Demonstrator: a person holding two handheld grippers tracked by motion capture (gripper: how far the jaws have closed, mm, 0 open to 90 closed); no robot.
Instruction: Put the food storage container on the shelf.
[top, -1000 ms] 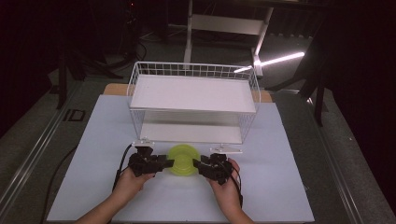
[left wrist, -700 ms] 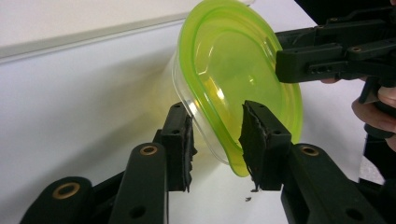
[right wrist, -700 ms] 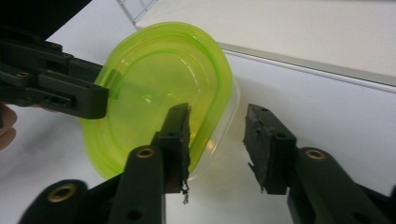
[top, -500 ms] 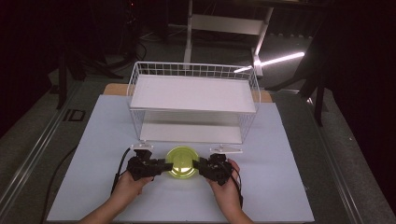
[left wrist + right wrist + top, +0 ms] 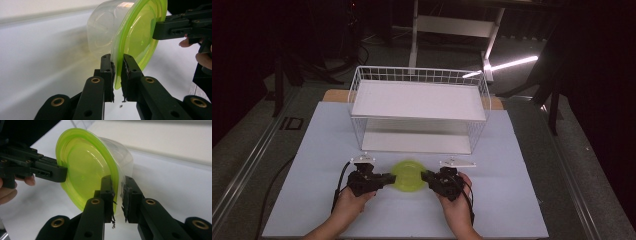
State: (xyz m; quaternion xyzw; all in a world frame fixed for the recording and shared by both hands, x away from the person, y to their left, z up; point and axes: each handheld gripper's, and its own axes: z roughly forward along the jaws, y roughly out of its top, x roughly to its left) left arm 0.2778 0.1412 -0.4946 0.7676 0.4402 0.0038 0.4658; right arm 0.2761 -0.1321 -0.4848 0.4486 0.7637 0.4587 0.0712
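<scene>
A clear plastic container with a lime-green lid [image 5: 407, 176] is near the table's front edge, lid facing up, between my two grippers. My left gripper [image 5: 388, 179] grips the lid's left rim; in the left gripper view its jaws have just been closing and pinch the green lid edge [image 5: 130, 37]. My right gripper [image 5: 426, 176] holds the opposite rim. In the right gripper view its jaws have just been closing on the lid [image 5: 82, 165] and the clear wall behind it. Each gripper view shows the other gripper clamped on the far rim. Whether the container rests on the table I cannot tell.
A white wire rack [image 5: 354, 95] with two white shelves stands behind the container in the middle of the white tabletop [image 5: 522, 200]. The lower shelf opens toward me. Cables trail from both grippers along the table. Dark floor surrounds the table.
The container has shifted slightly toward the table's front edge, and both grippers have drawn in against its rim.
</scene>
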